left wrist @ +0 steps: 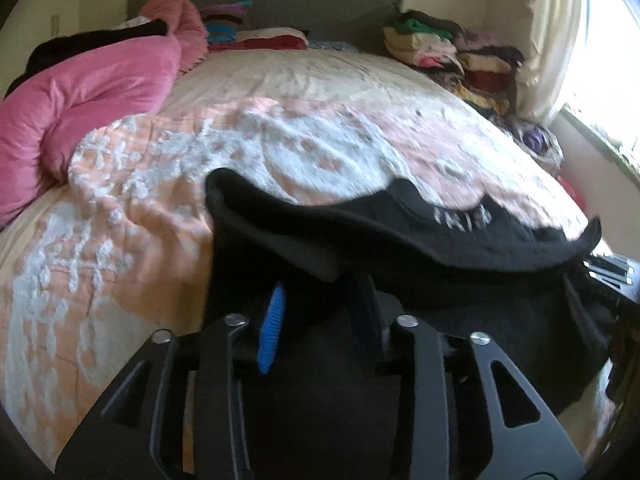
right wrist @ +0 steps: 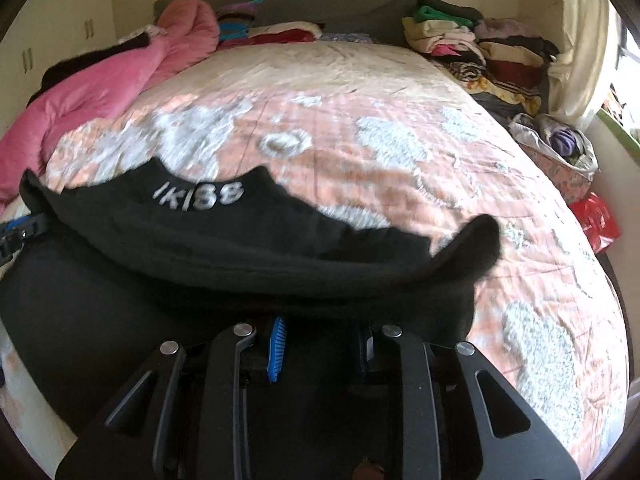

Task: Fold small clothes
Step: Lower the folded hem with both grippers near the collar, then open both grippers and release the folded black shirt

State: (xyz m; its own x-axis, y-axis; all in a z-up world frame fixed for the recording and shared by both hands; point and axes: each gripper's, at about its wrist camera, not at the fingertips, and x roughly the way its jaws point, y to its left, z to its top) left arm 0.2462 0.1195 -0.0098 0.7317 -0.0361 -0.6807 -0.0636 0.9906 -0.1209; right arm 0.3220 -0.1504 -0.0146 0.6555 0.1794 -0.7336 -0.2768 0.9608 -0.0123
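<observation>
Where the bed meets the window side, a plastic bag (right wrist: 560, 140) holds purple and dark cloth items. Peach-and-white bedspread (right wrist: 360, 140) covers the bed; pink duvet (left wrist: 80, 92) at left, folded clothes stack (right wrist: 480, 48) near the headboard. Black garment (right wrist: 240, 240) held up over the near bed edge. Left gripper (left wrist: 320, 304) and right gripper (right wrist: 320, 340) each pinch its edge, level, side by side.

Pink duvet (right wrist: 92, 84) lies on the bed's floral quilt (right wrist: 360, 128).
</observation>
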